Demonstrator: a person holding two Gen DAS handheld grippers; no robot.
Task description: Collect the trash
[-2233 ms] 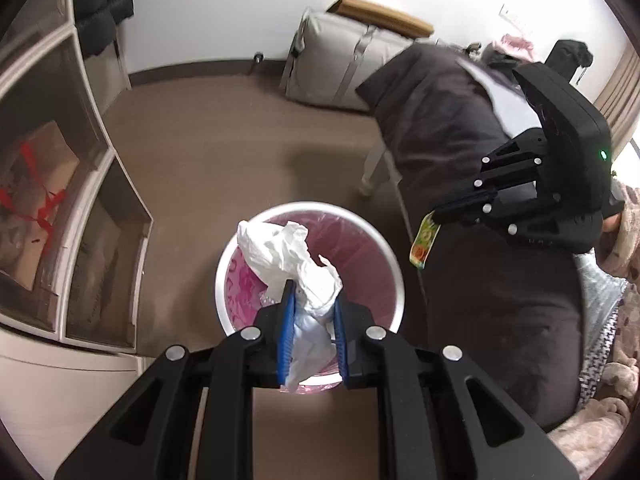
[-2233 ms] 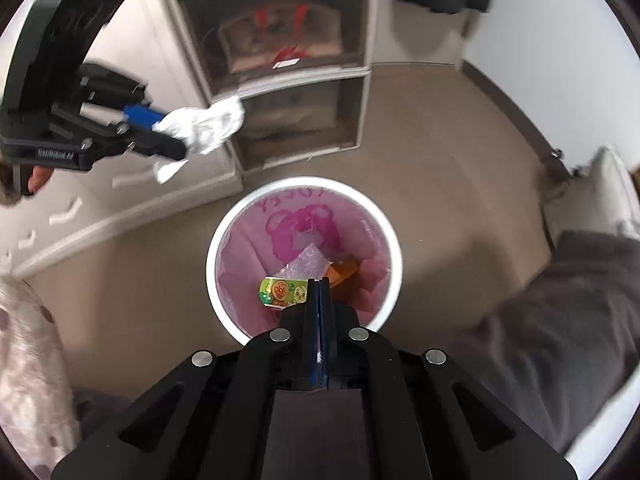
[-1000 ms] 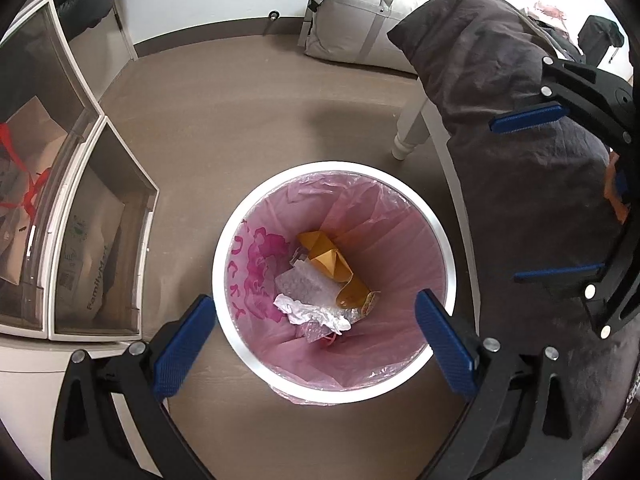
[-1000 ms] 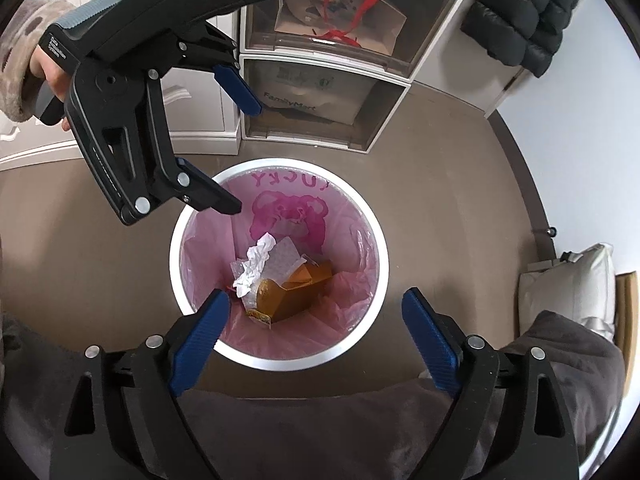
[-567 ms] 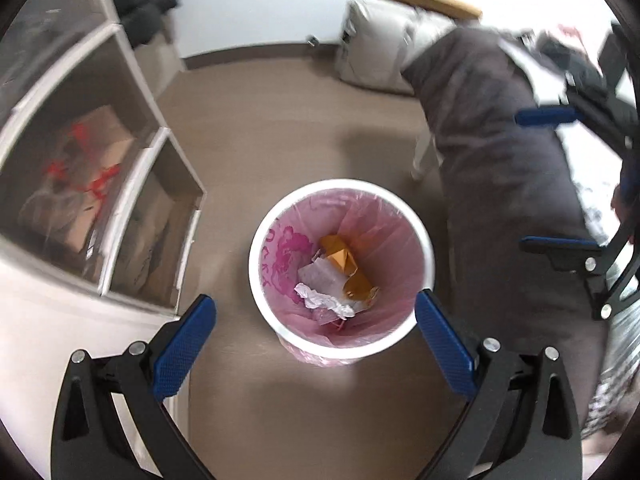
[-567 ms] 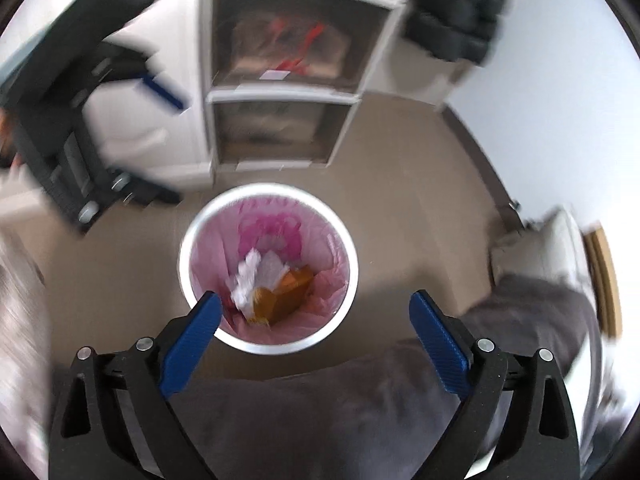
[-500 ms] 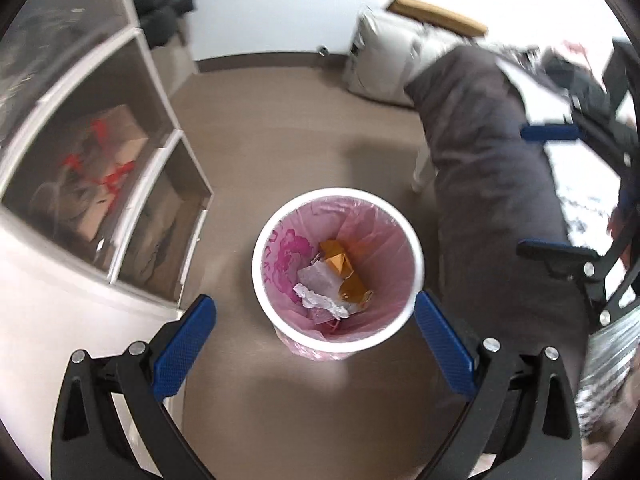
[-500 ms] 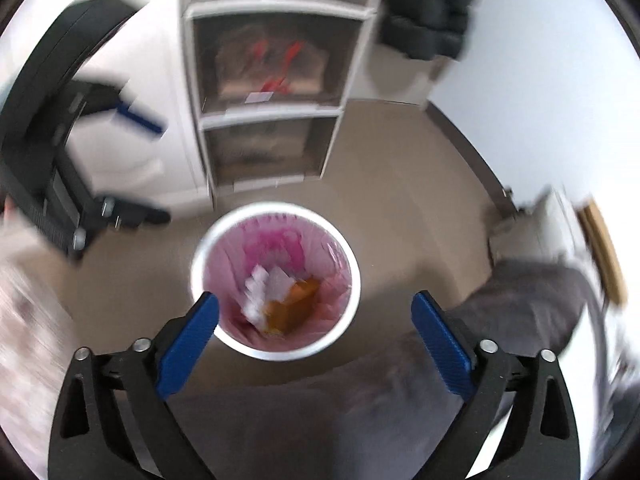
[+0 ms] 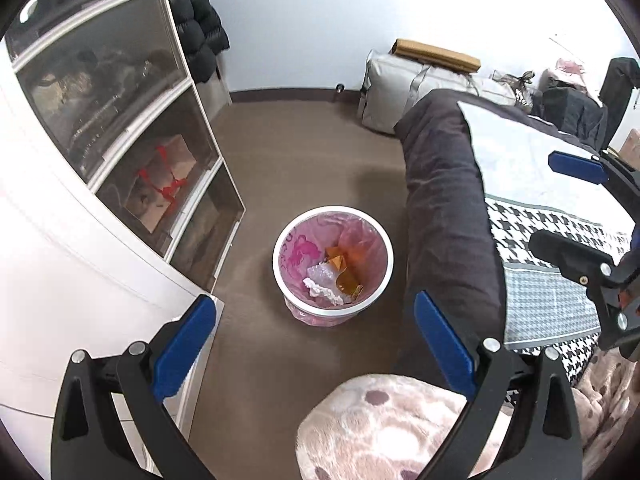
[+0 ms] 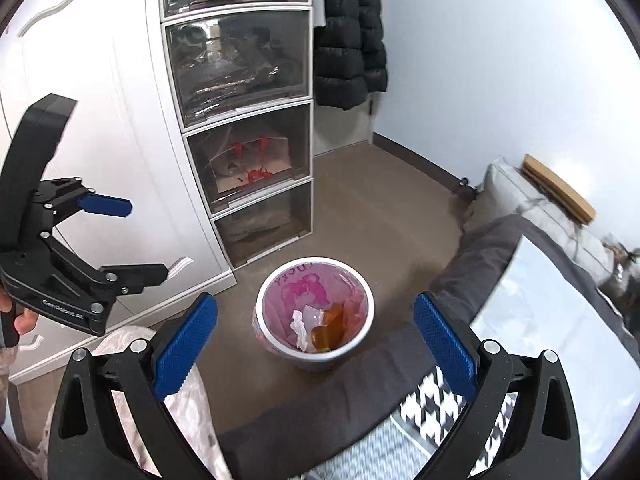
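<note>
Left wrist view: one trash bin (image 9: 333, 264), pink-lined, stands on the floor holding a white tissue (image 9: 322, 290) and an orange wrapper (image 9: 344, 268). Both grippers, left gripper (image 9: 316, 344) and right gripper (image 10: 316, 340), gape wide and empty; best lift clear, then seek more litter.

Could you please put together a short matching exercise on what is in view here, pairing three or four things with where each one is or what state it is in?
Column A:
1. crumpled tissue
2. black puffer jacket
3. box with red ribbon
4. left gripper

Column B:
a. hanging against the wall
b. jaws wide apart, holding nothing
c. inside a clear drawer
d. lying in the pink-lined bin

Pairs: 1-d, 2-a, 3-c, 4-b
</note>
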